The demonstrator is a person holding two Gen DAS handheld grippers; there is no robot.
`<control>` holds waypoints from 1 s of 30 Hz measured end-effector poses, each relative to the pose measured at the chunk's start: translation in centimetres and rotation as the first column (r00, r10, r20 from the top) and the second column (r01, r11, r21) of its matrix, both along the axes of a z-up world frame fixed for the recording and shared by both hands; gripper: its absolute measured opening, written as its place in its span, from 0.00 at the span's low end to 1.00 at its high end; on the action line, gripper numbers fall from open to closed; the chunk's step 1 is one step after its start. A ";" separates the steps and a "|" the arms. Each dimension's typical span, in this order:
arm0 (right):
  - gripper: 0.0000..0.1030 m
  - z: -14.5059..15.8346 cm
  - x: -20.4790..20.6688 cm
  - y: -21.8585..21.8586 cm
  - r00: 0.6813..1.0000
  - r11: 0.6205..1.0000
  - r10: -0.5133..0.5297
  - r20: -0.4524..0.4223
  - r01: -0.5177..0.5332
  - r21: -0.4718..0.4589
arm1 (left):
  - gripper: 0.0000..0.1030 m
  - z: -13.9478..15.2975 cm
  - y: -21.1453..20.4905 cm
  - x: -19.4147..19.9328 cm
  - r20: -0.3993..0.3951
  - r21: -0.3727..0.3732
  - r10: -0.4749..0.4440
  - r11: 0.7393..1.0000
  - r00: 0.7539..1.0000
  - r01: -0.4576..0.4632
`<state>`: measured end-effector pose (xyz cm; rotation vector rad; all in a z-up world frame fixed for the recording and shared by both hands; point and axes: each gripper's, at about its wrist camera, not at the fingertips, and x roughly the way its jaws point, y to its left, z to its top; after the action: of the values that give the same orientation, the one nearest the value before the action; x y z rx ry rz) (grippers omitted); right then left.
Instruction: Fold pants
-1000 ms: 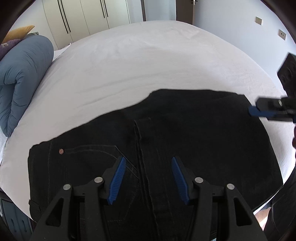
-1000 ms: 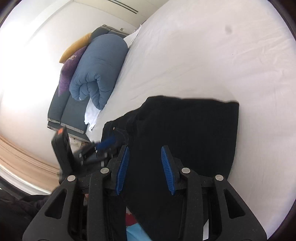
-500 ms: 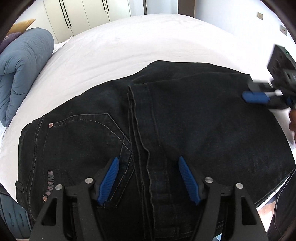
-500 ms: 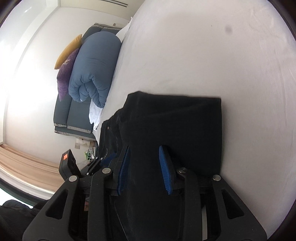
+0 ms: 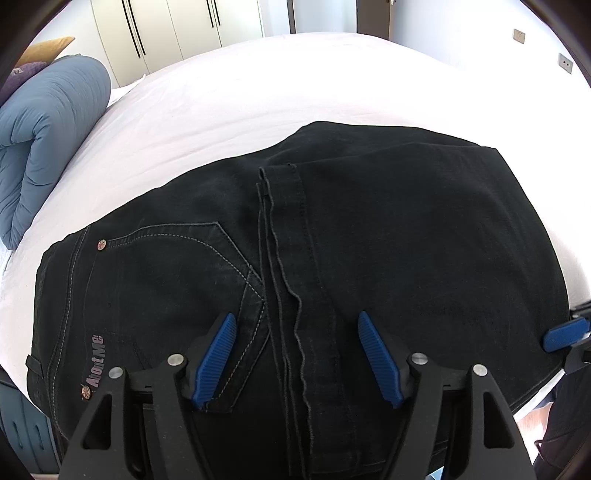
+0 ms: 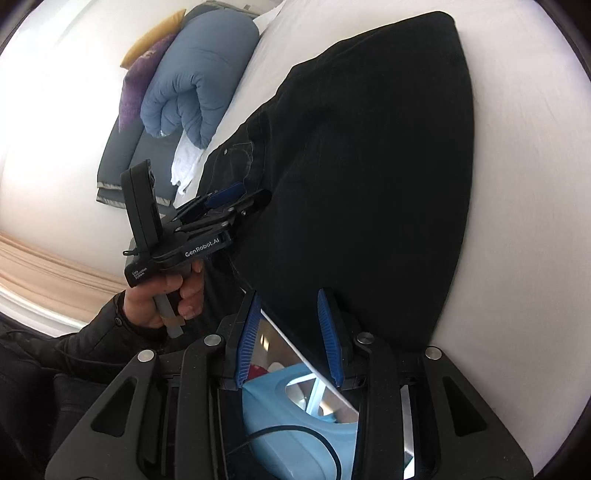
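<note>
The black pants (image 5: 369, 240) lie folded on the white bed (image 5: 258, 85), near its front edge, a leg hem laid across them beside the stitched back pocket. The left tool (image 5: 297, 360) hovers over the pants, its blue fingers apart and holding nothing. The right tool (image 6: 290, 339) is past the bed edge beside the pants, fingers likewise apart. A rolled blue duvet (image 5: 40, 140) rests well away from the pants.

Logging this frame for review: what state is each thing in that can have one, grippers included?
pants: folded over, lying flat on the bed, held by neither gripper
left gripper: open, fingers apart above the pants
right gripper: open, empty, at the bed's edge
blue duvet: rolled up
wardrobe doors: closed
</note>
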<state>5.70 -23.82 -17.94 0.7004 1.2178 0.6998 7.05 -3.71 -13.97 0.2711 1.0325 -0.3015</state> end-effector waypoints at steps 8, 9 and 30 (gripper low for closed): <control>0.29 1.7 -2.0 3.7 0.991 0.969 0.014 0.131 0.018 -0.245 | 0.71 -0.2 0.5 -0.2 0.009 -0.022 0.002 1.000 1.000 -0.002; 0.29 1.9 -2.2 4.2 0.989 0.961 0.023 0.144 0.017 -0.275 | 0.71 -0.1 0.5 -0.2 0.011 -0.023 0.001 1.000 1.000 0.000; 0.34 6.8 6.8 9.8 0.989 0.994 0.003 0.145 0.012 -0.107 | 0.73 1.6 5.2 -0.7 -0.007 -0.212 0.106 0.972 0.994 -0.105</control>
<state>12.54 -14.01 -11.16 0.5530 1.1116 0.6644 6.36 1.45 -12.35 0.0234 0.9980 -0.3117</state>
